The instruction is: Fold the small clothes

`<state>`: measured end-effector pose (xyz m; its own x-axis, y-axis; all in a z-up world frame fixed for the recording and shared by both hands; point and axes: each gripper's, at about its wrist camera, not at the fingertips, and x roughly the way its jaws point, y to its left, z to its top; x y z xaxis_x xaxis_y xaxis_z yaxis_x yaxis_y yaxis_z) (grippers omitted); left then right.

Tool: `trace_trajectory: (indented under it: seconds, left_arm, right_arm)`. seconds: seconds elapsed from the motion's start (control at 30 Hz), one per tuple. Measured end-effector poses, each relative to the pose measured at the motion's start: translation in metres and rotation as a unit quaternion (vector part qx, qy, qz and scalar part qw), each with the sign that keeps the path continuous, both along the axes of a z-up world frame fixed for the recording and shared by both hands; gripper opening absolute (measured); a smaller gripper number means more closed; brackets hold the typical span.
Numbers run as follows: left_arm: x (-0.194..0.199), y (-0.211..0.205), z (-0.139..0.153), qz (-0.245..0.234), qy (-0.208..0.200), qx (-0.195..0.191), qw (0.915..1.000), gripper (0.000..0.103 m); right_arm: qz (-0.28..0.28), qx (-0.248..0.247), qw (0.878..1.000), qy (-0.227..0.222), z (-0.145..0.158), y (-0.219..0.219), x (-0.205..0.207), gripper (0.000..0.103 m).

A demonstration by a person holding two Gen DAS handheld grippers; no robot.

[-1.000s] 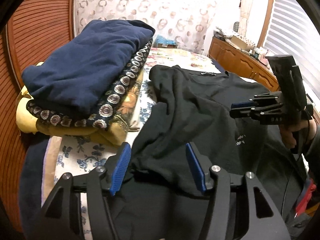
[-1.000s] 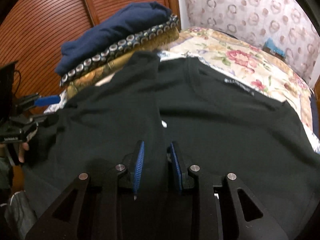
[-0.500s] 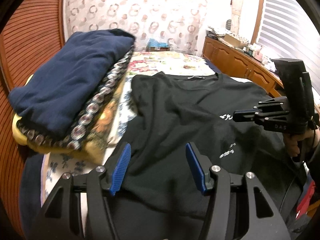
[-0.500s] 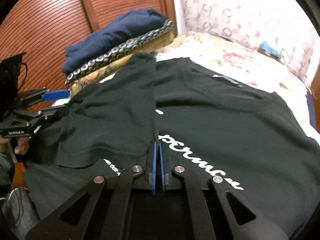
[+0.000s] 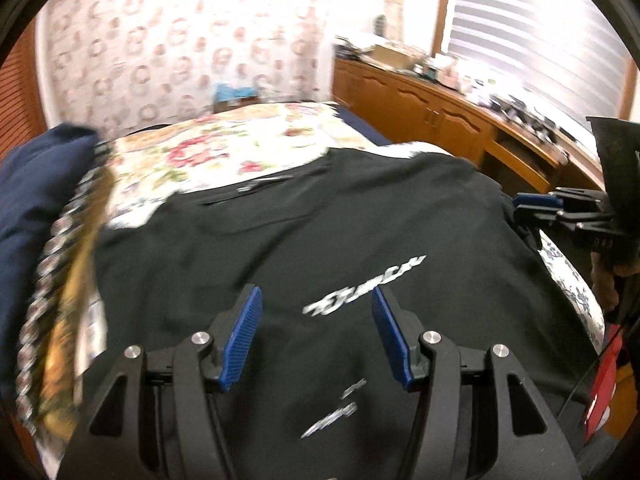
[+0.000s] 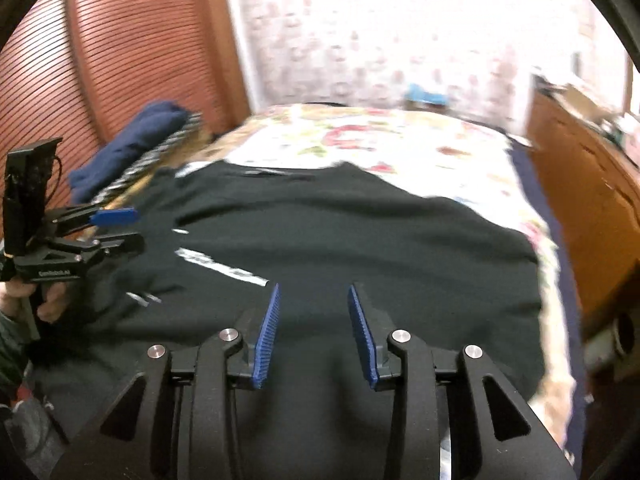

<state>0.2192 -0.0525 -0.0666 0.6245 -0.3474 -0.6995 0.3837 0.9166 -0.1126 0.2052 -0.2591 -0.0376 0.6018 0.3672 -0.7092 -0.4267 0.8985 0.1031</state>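
Left wrist: (perhaps flat) black T-shirt [image 5: 320,232]

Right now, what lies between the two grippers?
Only the black T-shirt, spread flat between left gripper and right gripper, jaws opening on nothing, in the right wrist view.

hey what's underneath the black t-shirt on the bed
The black t-shirt lies spread on a floral bedspread, which shows beyond its collar and along its right edge. Whatever is directly beneath the shirt's middle is covered and can't be seen.
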Motion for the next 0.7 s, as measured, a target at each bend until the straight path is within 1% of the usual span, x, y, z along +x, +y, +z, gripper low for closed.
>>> trace_trajectory:
  seconds: [0.1,0.2,0.33,0.63,0.7]
  left_arm:
    - [0.009,-0.026,-0.006,-0.027,0.012,0.004,0.9995,0.056]
    - [0.016,-0.051,-0.014,-0.050,0.023,0.017,0.9983,0.057]
    - [0.023,-0.071,-0.019,-0.064,0.031,0.027,0.9971,0.056]
    - [0.031,-0.096,-0.029,-0.077,0.041,0.051,0.9949,0.057]
    - [0.028,-0.099,-0.030,-0.079,0.027,0.059,0.9947,0.057]
  right_arm:
    - [-0.053,-0.010,0.998,0.008,-0.007,-0.047,-0.004,0.035]
    - [-0.088,-0.010,0.996,0.017,-0.014,-0.081,-0.006,0.035]
    - [-0.121,-0.001,0.992,0.030,-0.025,-0.118,-0.007,0.035]
    - [-0.139,0.014,0.989,0.044,-0.041,-0.140,0.004,0.036]
    - [-0.139,0.018,0.989,0.046,-0.042,-0.140,0.007,0.037]
